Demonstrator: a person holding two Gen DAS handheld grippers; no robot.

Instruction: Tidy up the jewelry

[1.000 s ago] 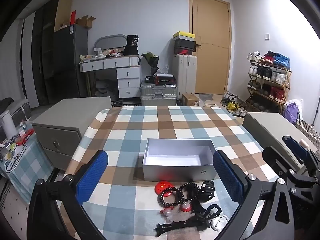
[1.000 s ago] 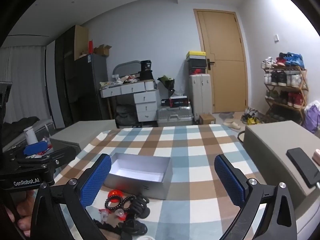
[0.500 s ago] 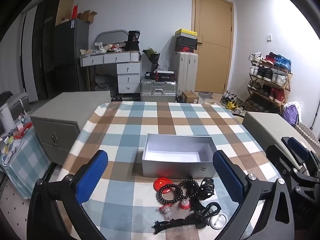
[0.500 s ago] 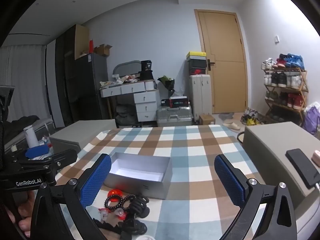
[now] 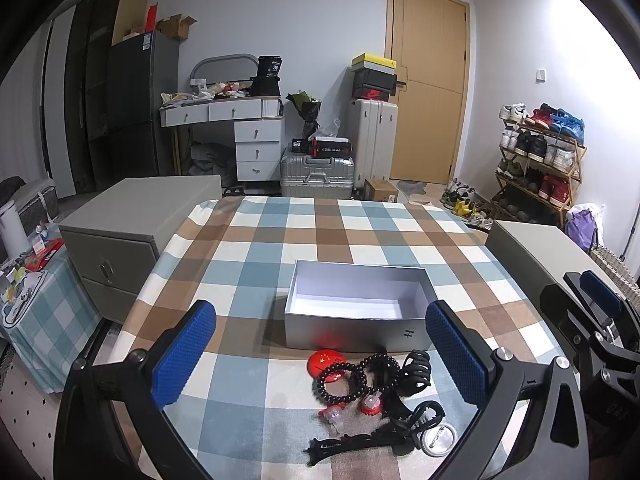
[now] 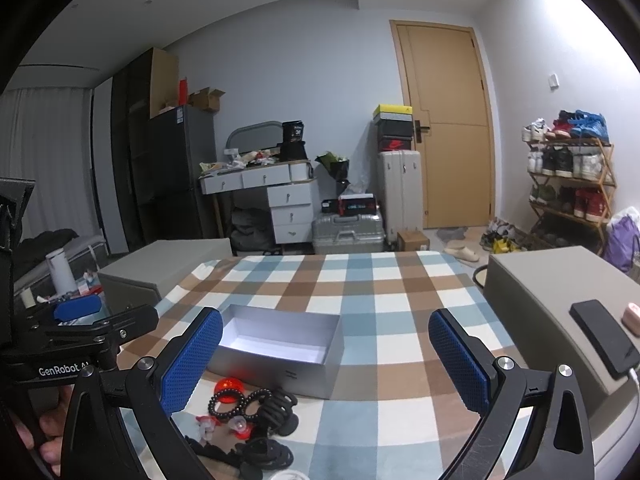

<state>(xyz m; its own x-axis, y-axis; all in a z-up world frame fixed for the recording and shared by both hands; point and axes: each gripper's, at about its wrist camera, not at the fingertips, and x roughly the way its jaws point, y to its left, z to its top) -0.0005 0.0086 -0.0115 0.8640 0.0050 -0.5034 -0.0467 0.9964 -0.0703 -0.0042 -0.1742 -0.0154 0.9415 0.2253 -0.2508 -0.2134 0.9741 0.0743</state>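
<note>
An open, empty silver box (image 5: pixel 356 306) stands on the checked tablecloth (image 5: pixel 256 264); it also shows in the right wrist view (image 6: pixel 280 344). Just in front of it lies a pile of jewelry: a red round badge (image 5: pixel 326 362), black bead bracelets (image 5: pixel 342 380), a black claw clip (image 5: pixel 414 368), small red pieces (image 5: pixel 370 404), a long black clip (image 5: pixel 356 444) and a silver round badge (image 5: pixel 438 442). The pile shows in the right wrist view (image 6: pixel 252 408). My left gripper (image 5: pixel 320 356) is open and empty above the pile. My right gripper (image 6: pixel 326 360) is open and empty, to the right of the pile.
Grey cabinets flank the table, one on the left (image 5: pixel 136 216) and one on the right (image 6: pixel 552 304) with a black phone (image 6: pixel 604 336) and a pink case (image 6: pixel 632 316) on it. Suitcases, a desk and a shoe rack (image 5: pixel 540 160) stand behind.
The left wrist view has shifted slightly, so the box and pile sit a little higher and nearer. The right gripper has barely moved. Both stay open.
</note>
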